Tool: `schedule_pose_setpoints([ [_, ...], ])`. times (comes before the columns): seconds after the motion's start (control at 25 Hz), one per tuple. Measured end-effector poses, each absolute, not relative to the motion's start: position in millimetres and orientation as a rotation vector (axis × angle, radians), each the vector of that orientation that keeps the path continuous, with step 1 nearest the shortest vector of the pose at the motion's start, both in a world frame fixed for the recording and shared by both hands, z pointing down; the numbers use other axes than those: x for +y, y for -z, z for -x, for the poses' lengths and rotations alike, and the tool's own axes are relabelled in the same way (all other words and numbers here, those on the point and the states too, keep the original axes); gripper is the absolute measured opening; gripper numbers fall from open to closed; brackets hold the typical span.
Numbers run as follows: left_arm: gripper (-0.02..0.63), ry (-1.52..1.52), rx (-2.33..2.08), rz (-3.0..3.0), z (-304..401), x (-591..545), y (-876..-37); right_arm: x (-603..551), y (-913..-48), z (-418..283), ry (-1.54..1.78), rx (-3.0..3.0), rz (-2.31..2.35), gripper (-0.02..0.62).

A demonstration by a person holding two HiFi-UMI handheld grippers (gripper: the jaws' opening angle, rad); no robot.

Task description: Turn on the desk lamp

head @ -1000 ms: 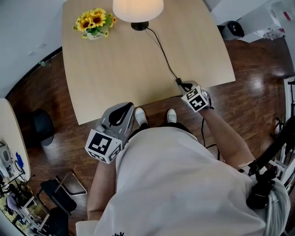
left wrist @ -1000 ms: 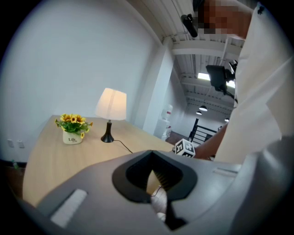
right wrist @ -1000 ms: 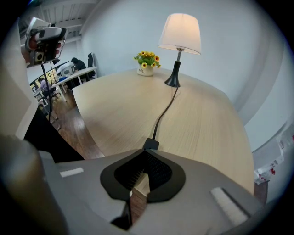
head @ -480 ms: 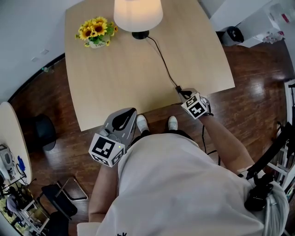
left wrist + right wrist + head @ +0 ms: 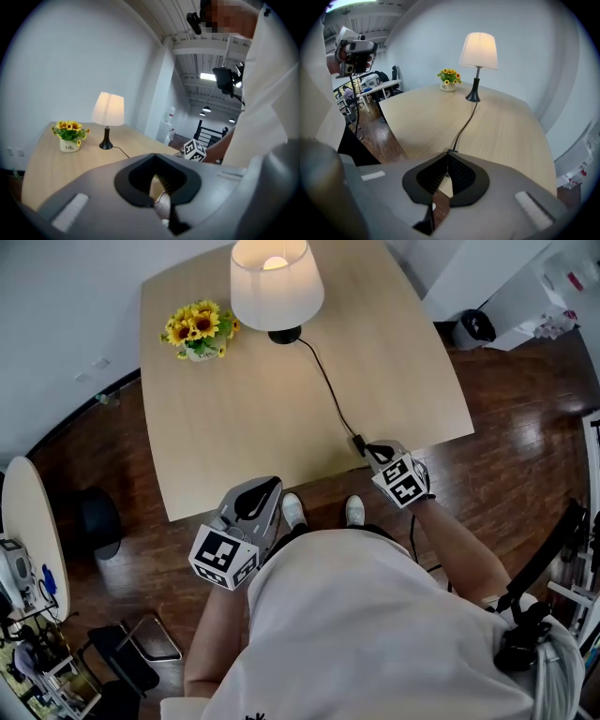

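At the far left a white wall (image 5: 56,324) is met by a dark wood floor (image 5: 103,442), on which a dark round object (image 5: 98,521) is seen beside the edge of a round white table (image 5: 23,521) loaded with small items. A light wooden table (image 5: 244,418) is set against the wall, its top mostly bare.

The left gripper (image 5: 267,488) is held over the floor just short of the table's near edge. Its jaws are clenched tip to tip with nothing caught between them; only table edge and floor are seen through the gap behind the tips.

At the far end of the table a small white pot of sunflowers (image 5: 199,329) is placed just left of the desk lamp (image 5: 277,282). The lamp is stood on a black base, and its white shade is lit from inside.

A black cord (image 5: 328,390) is run from the base across the wood to an inline switch (image 5: 359,442) near the right front corner. The right gripper (image 5: 368,448) is held there with its jaws closed together, their tips right at the switch; whether it is being pressed cannot be told.

Further right, a black bin (image 5: 473,327) is stood on the glossy floor by a white wall.
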State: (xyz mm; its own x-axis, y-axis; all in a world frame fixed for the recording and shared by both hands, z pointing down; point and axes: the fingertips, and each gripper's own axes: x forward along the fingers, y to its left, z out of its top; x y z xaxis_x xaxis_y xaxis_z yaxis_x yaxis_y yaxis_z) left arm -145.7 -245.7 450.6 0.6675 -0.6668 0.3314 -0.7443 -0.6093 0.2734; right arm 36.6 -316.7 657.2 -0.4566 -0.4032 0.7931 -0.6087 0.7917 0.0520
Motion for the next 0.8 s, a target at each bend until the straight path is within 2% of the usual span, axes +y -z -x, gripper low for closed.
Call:
schedule_pose_setpoints([
  [0.32,0.005,-0.274,-1.110,-2.530,108.5,-247.2,-441.1,-308.1,-595.3,-63.3,-0.279,-2.257,-0.792,0.011],
  [0.48,0.005,-0.280,-1.143,-2.520,88.0,-241.3,-436.1,-297.0,-571.2,-85.5,-0.272,-2.308,-0.770,0.054],
  [0.8,0.005,-0.324,-1.351,-2.355,77.0,-210.1,-428.5,-282.6,-545.7,-100.3,-0.259,-2.454,-0.651,0.055],
])
